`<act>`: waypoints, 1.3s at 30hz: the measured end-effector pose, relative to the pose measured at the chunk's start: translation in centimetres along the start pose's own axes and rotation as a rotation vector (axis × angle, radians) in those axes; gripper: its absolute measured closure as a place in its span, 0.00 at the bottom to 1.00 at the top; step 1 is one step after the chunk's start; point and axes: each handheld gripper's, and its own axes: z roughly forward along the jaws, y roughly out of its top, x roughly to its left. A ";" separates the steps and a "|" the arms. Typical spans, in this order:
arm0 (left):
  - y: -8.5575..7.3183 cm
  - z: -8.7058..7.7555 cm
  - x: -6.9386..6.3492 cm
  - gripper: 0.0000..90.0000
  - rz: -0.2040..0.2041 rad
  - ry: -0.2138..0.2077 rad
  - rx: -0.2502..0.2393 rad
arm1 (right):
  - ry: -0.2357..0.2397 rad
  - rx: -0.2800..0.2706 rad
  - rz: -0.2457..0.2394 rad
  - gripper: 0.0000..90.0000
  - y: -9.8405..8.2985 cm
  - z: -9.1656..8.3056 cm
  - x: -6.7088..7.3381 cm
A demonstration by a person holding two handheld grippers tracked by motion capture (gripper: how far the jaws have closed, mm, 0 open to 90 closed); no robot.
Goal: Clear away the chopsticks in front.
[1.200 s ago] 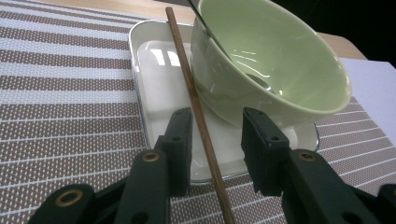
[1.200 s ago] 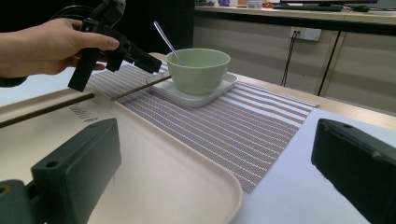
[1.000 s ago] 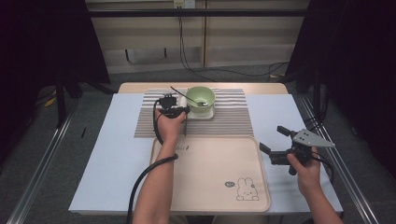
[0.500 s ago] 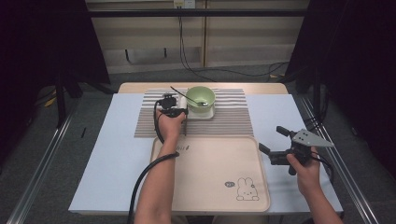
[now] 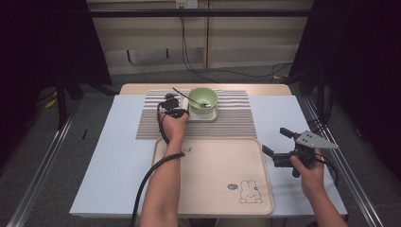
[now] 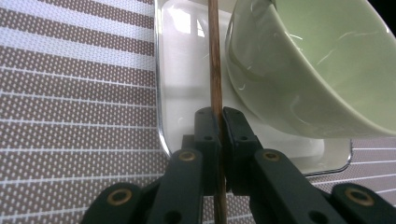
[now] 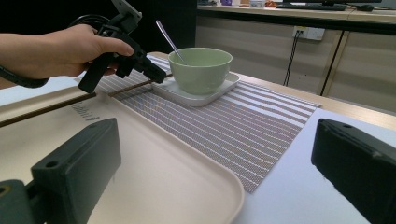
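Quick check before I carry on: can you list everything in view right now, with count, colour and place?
Chopstick: one seen, brown wood, lying on the white plate's edge beside the bowl, clamped in the left gripper.
Bowl: one, pale green, on the white plate.
Spoon: one, metal, standing in the bowl.
White plate: one, white, square, on the striped mat.
Striped mat: one, brown and white, far middle of the table.
Tray: one, beige with a rabbit drawing, near edge.
Table: one, pale blue-white top.
Left gripper: black; its jaws have just been closing on the chopstick.
Right gripper: black, open, right of the tray.
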 end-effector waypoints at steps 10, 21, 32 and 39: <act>0.1 -1.7 0.2 0.95 -0.059 0.001 -0.035 | 0.003 0.001 -0.002 0.01 0.0 0.0 0.0; -0.1 -3.1 0.6 0.95 -0.090 -0.006 -0.045 | -0.004 0.000 0.005 0.01 0.0 0.1 0.0; -0.7 -4.6 0.9 0.95 -0.108 -0.030 -0.056 | 0.000 0.011 -0.001 0.01 -0.1 0.6 -0.1; -1.1 -6.4 1.1 0.95 -0.119 -0.043 -0.074 | -0.003 0.010 -0.004 0.01 -0.1 0.6 -0.1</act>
